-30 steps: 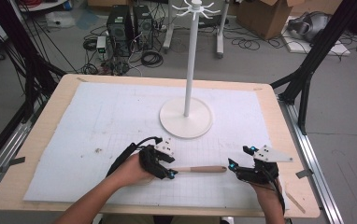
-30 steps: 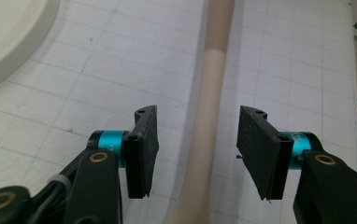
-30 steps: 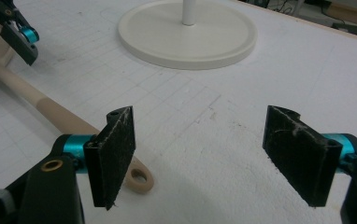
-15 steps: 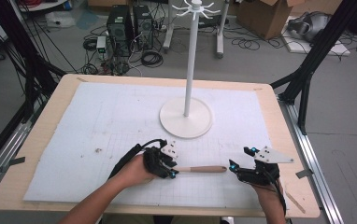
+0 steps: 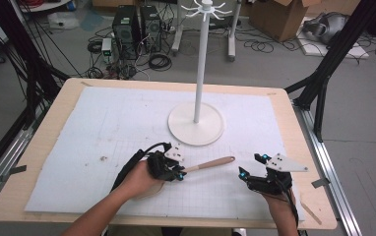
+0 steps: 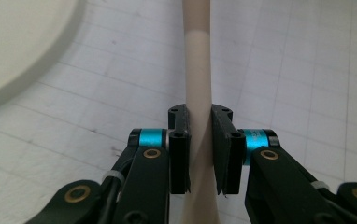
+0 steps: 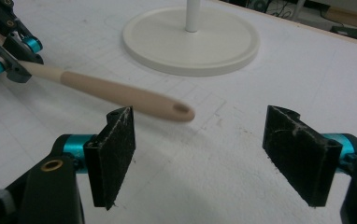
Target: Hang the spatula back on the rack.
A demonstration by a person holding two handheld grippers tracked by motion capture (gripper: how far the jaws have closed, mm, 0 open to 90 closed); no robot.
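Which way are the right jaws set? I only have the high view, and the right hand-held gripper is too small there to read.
Observer: The right hand-held gripper is open, its jaws wide apart with nothing between them.
Operator: And the left one, is it really on the wooden handle?
Observer: Yes. In the left gripper view the left hand-held gripper has both jaws pressed against the wooden handle.
Operator: Anything at the handle's free end?
Observer: A small hanging hole near the tip, seen in the right gripper view; the tip sits just beyond the right jaws, on the side of the white stand base.
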